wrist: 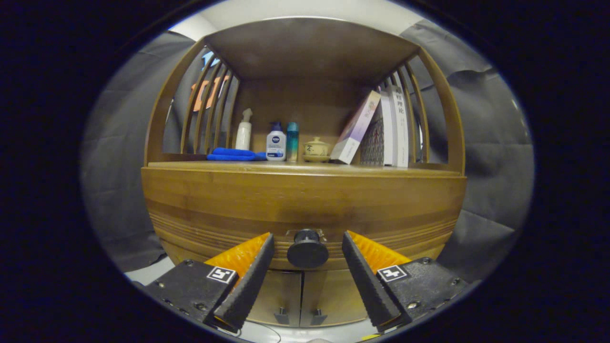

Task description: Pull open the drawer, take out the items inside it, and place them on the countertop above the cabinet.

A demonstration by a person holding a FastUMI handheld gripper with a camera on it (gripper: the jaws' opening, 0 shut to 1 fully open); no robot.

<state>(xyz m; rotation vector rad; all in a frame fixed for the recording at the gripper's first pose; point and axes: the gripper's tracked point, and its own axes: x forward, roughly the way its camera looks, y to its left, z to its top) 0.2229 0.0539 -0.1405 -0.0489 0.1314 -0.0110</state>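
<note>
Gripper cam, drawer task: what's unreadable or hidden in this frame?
- Drawer contents: hidden behind the shut drawer front, gripper view.
- Gripper: fingers open either side of the round black knob, not pressing it; how far ahead of the tips the knob sits cannot be told.
- Books: partly hidden by the leaning box; count unclear.
- Lower cabinet doors: sides covered by the fingers.
- Blue cloth: seen edge-on, its shape unclear.

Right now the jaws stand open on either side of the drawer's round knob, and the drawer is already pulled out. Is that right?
Not quite. The gripper view shows the gripper open around the knob, but the drawer is shut, its front flush with the cabinet.
</note>
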